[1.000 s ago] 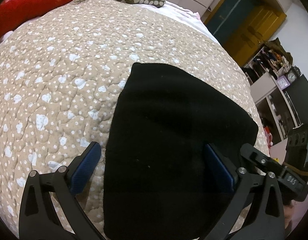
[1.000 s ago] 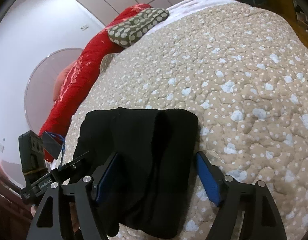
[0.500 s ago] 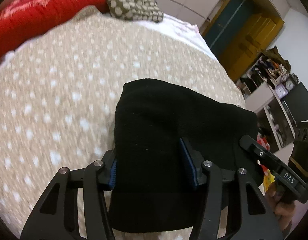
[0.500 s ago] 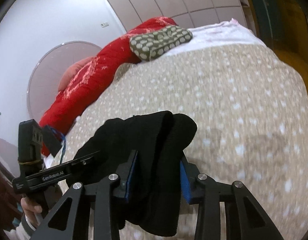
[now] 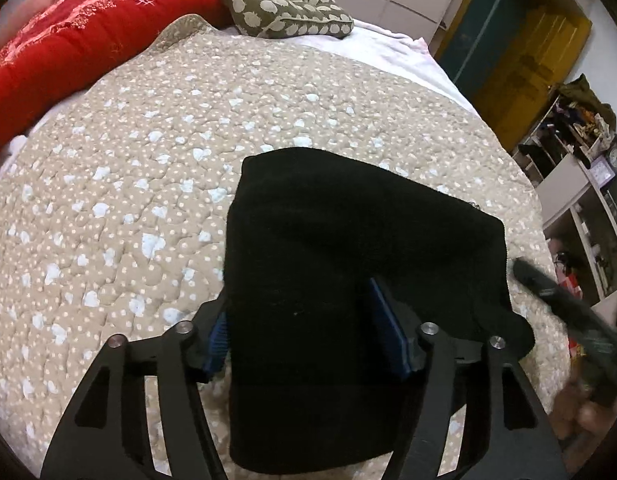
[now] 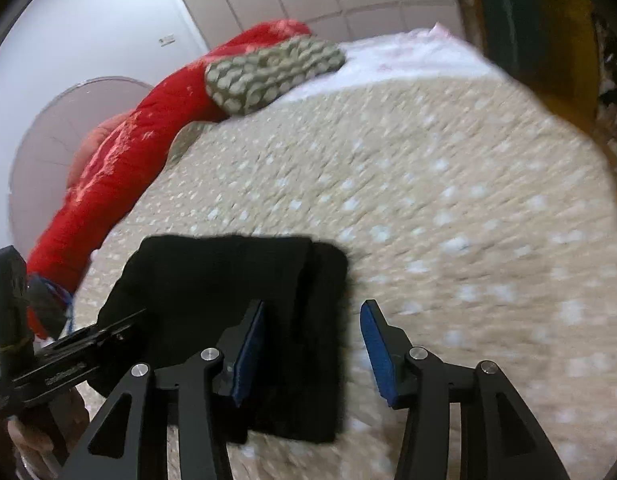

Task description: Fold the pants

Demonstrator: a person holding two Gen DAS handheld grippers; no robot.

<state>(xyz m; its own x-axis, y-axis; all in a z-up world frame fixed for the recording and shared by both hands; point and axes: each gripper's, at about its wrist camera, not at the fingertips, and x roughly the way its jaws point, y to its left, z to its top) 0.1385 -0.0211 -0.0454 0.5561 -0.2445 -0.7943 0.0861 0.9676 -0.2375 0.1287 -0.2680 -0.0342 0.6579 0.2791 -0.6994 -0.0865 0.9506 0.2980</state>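
Note:
The black pants (image 5: 348, 280) lie folded into a thick stack on the beige dotted quilt (image 5: 148, 160). My left gripper (image 5: 306, 340) is shut on the near left part of the stack, its blue pads pressed into the cloth. In the right wrist view the stack (image 6: 236, 280) lies lower left, and my right gripper (image 6: 312, 344) stands open around its right edge, the right pad clear of the cloth. The left gripper also shows in the right wrist view (image 6: 60, 368) at the far left. The right wrist view is blurred.
A red duvet (image 5: 68, 40) and an olive dotted pillow (image 5: 284, 12) lie at the head of the bed. A yellow door (image 5: 524, 64) and cluttered shelves (image 5: 580, 152) stand to the right, past the bed's edge.
Both grippers closed on the folded pants half a second ago. Now my right gripper has opened and let go, while my left still grips. The stack looks flatter on the quilt.

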